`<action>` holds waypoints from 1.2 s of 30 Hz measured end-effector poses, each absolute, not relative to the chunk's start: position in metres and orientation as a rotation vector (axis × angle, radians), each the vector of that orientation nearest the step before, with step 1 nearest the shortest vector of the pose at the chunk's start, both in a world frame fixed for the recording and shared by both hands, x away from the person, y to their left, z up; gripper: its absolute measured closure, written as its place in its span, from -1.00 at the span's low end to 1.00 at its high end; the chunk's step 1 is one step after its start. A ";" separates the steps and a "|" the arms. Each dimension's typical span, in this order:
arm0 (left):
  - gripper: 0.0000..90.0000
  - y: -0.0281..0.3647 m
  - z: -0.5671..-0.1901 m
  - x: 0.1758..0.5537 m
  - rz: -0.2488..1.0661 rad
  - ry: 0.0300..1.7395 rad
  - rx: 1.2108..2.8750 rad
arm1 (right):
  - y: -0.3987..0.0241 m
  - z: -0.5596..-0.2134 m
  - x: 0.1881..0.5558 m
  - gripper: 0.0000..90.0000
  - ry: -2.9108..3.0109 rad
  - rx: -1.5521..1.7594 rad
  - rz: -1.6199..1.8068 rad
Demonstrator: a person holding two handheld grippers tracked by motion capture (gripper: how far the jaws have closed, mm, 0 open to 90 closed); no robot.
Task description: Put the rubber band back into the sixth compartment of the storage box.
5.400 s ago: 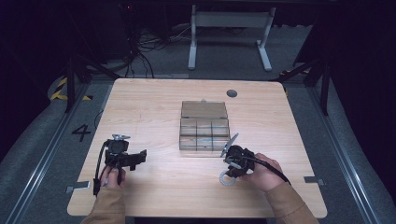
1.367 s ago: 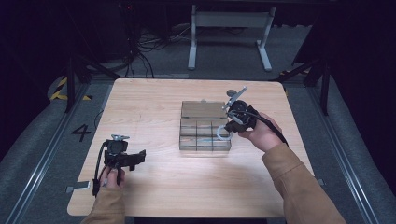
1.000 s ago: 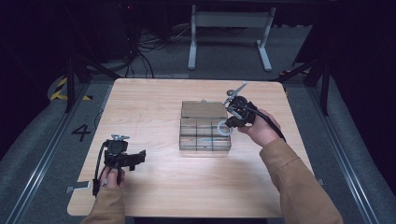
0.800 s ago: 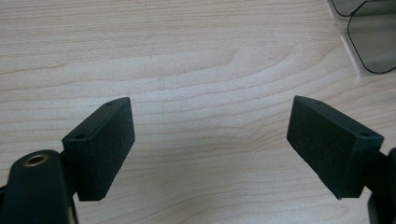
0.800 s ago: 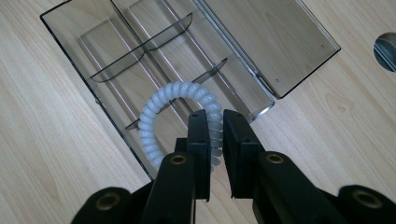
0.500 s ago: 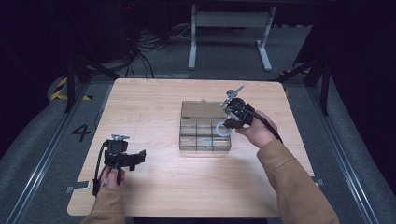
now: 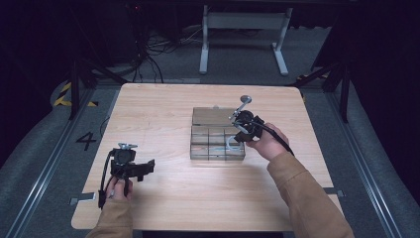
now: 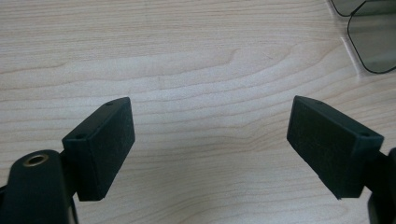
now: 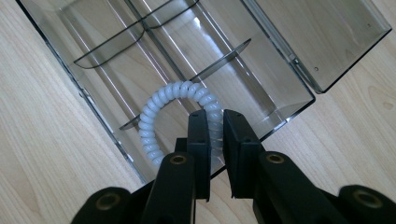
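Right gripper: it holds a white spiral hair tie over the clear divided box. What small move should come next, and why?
Probably lower a little and open the jaws. The right gripper is shut on the white spiral hair tie, which already hangs over a compartment of the clear box, so releasing should drop it inside. The left gripper rests open, apart.

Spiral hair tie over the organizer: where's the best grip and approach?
As the right gripper has it: jaws across one short arc of the white spiral hair tie, coming from above. The coil is thin and the ring open, so one jaw goes inside the loop, one outside. It hangs over the clear organizer box.
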State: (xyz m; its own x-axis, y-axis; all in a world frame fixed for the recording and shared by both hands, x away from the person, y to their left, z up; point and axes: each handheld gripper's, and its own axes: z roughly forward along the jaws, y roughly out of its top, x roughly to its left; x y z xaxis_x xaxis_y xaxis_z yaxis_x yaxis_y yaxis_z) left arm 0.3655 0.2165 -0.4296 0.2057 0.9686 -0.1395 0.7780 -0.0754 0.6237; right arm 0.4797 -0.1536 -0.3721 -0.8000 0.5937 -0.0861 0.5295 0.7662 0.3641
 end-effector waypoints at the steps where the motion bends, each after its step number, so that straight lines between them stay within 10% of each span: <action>1: -0.65 0.216 -0.430 0.366 0.421 1.619 1.900 | -0.154 -0.372 0.480 0.82 2.765 0.889 0.483; 36: -0.65 0.217 -0.429 0.365 0.420 1.618 1.901 | -0.146 -0.398 0.483 0.82 2.806 0.883 0.336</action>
